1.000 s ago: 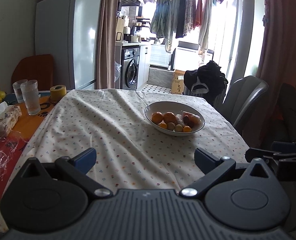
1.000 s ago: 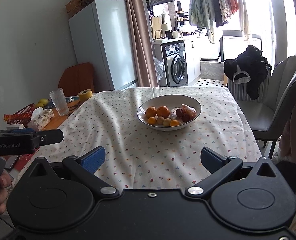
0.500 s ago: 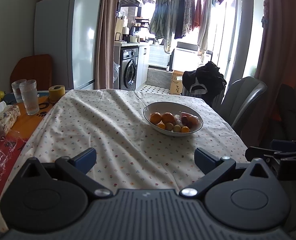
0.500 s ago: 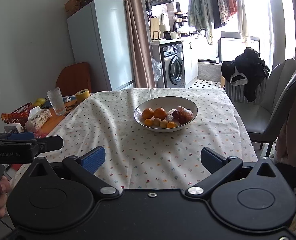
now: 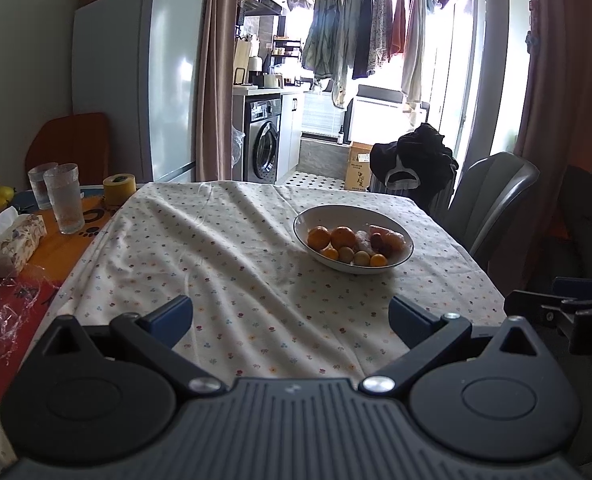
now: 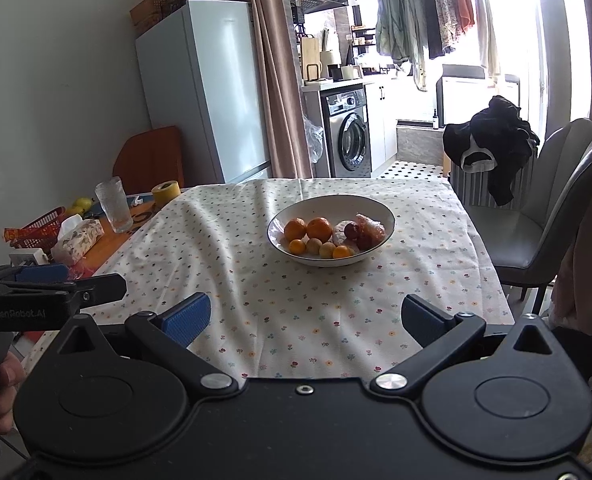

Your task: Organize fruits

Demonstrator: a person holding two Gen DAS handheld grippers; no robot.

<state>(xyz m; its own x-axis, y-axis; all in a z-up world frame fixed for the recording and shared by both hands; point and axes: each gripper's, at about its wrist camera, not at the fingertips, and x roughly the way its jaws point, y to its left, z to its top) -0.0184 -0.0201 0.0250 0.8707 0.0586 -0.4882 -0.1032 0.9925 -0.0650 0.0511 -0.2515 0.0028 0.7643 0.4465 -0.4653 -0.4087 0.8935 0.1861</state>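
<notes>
Fruit bowl (image 6: 379, 212): oranges (image 6: 319, 229), kumquats, possibly wrapped items. Left gripper (image 5: 291, 316) and right gripper (image 6: 305, 314) wide open, empty; I'd approach slowly, singling one orange.

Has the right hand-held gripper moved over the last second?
Yes. The right hand-held gripper has pulled slightly back and left: in its own view the bowl and the fridge both sit slightly smaller and further right than before.

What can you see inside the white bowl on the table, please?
The white bowl holds two oranges, four small yellow-orange fruits and dark red fruit beside a plastic-wrapped item. Anything beneath them is hidden.
</notes>
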